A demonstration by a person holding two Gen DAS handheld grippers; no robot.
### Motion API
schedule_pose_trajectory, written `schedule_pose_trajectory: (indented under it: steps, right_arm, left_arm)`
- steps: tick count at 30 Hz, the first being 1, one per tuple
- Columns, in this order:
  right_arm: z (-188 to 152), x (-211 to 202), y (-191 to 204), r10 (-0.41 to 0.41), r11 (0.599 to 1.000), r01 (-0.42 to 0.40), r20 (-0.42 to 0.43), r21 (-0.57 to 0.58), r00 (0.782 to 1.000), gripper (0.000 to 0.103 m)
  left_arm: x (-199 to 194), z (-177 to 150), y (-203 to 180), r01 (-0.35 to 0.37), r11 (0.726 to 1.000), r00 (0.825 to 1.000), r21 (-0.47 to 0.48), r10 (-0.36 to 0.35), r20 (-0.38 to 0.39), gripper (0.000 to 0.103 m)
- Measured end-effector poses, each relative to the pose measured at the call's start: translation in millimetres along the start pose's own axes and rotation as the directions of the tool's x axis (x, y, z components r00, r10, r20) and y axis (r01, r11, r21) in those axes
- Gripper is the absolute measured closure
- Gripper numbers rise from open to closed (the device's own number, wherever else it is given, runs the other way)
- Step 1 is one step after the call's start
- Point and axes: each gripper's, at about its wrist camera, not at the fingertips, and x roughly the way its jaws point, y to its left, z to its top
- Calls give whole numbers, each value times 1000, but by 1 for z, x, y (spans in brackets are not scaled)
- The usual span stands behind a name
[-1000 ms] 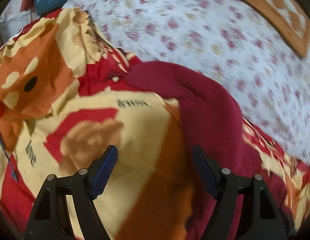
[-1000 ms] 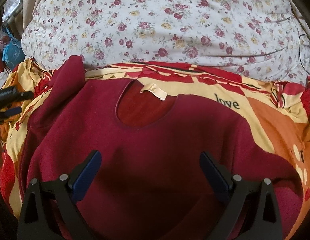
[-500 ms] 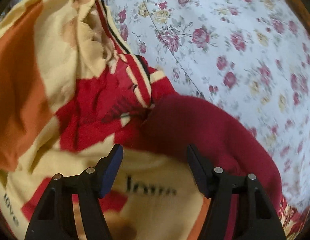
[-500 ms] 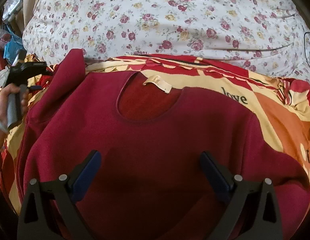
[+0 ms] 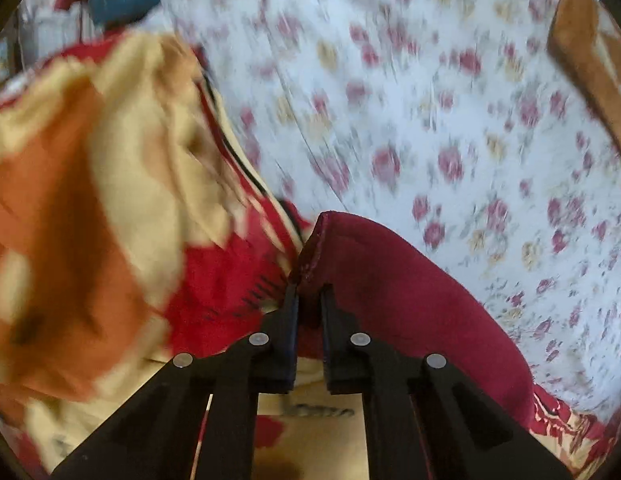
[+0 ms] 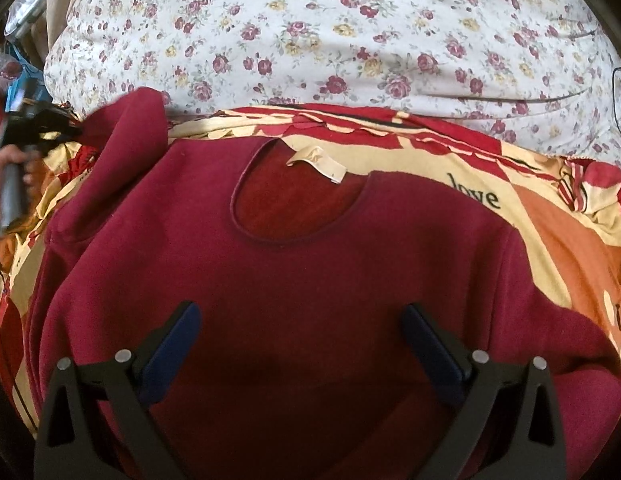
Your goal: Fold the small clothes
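Left gripper (image 5: 309,294) jaws pinching maroon sweater (image 6: 294,280) sleeve cuff (image 5: 316,240); right gripper (image 6: 300,332) jaws wide, empty. Best folded across chest, kept taut.

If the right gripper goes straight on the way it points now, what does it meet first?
Most likely the maroon sweater: the open right gripper points down at its chest, below the neckline, with nothing visible between. How far above it hangs is unclear.

A dark red sweater (image 6: 310,280) is being shown lying flat on a patterned blanket (image 6: 550,216), its neck opening on the far side. The right gripper (image 6: 300,344) is being held wide open above it. At far left, the sleeve (image 6: 138,120) is being pinched by the left gripper (image 6: 76,134).
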Motion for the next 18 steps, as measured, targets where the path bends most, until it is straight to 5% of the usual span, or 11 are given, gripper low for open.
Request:
schedule_pose_trajectory:
  steps: [11,18]
  right_arm:
    - [1,-14,-7,41,998,-41,10,38,999,0]
    - [1,-32,-14,39,998,-40,33,55,999,0]
  left_arm:
    - [-121,55,69,-80,997,994,7,79,79,103]
    - [-211,33,32,49,966,997,252,-64,53,103]
